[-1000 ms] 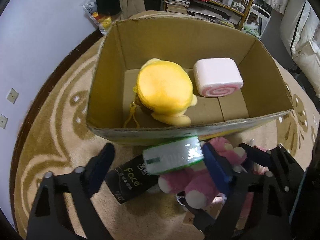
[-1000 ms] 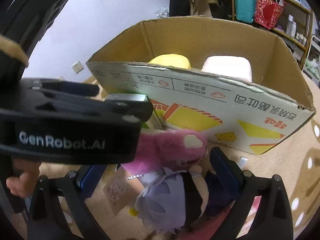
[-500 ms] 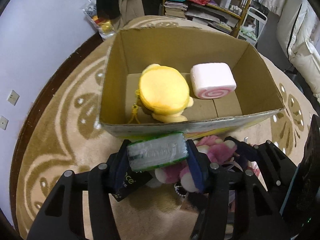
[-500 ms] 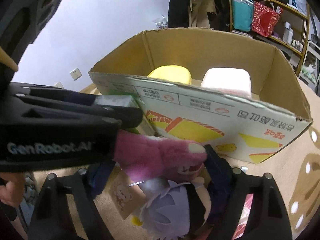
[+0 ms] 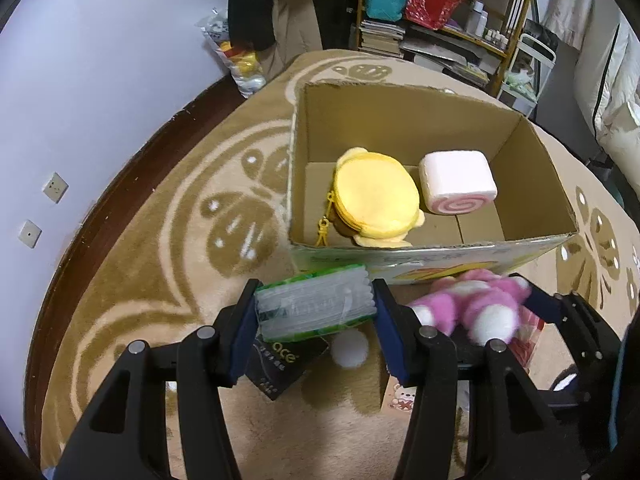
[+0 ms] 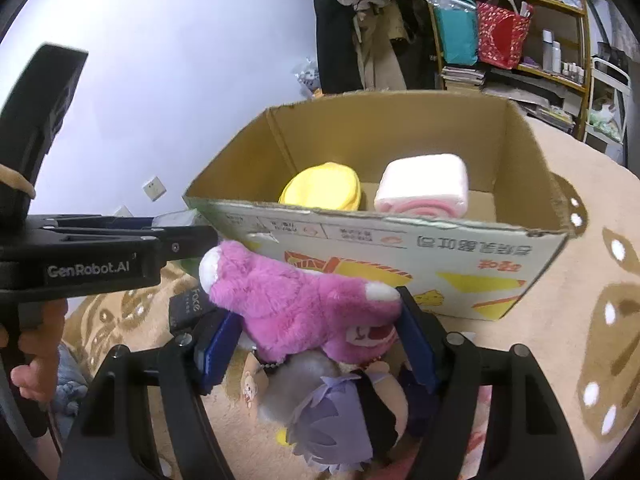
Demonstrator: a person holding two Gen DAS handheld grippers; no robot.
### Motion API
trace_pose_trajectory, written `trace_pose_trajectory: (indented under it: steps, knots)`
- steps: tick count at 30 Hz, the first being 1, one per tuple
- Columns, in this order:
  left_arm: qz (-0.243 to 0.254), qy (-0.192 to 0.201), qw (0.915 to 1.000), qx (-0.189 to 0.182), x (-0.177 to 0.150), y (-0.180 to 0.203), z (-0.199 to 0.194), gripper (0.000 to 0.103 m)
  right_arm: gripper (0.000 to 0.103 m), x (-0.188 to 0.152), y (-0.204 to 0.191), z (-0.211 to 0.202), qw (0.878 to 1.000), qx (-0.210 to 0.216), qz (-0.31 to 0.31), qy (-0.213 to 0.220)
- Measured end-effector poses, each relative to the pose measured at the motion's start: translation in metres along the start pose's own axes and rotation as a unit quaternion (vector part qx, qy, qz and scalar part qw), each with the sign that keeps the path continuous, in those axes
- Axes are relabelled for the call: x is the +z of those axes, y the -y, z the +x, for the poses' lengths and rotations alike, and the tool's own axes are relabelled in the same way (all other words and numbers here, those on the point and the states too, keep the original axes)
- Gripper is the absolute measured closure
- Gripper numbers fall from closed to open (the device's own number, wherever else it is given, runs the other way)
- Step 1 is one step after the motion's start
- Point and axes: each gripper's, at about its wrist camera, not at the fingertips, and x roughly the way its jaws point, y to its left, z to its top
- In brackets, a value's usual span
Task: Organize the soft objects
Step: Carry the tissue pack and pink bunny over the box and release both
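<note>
My left gripper (image 5: 316, 316) is shut on a green and clear tissue pack (image 5: 316, 306), held off the carpet just before the cardboard box (image 5: 432, 250). The jaws of my right gripper (image 6: 316, 332) are closing; a pink plush toy (image 6: 304, 312) lies between them, both pads pressing on it. A purple-haired doll (image 6: 340, 412) lies under that plush. Inside the box (image 6: 400, 240) rest a yellow plush (image 5: 376, 196) and a pink swirl-roll cushion (image 5: 456, 180).
A black packet (image 5: 280, 364) and a white pom-pom (image 5: 350, 348) lie on the patterned carpet (image 5: 180, 240) below the tissue pack. Behind the box stand a cluttered shelf (image 5: 440, 20), hanging clothes and a plastic bag of toys (image 5: 236, 56). A wall runs along the left.
The left jaws closed on the tissue pack and lifted it. The right jaws narrowed onto the pink plush. Both grippers rose, and the box now sits farther off.
</note>
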Motion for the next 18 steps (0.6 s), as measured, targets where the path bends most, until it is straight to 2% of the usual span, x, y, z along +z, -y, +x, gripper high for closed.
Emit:
trace_pose_trajectory:
  steps: [18]
  knots:
    - [-0.002,0.048,0.9982,0.035,0.002,-0.009,-0.038,0.05,0.026,0.023,0.004,-0.063,0.996,-0.044,0.013,0.075]
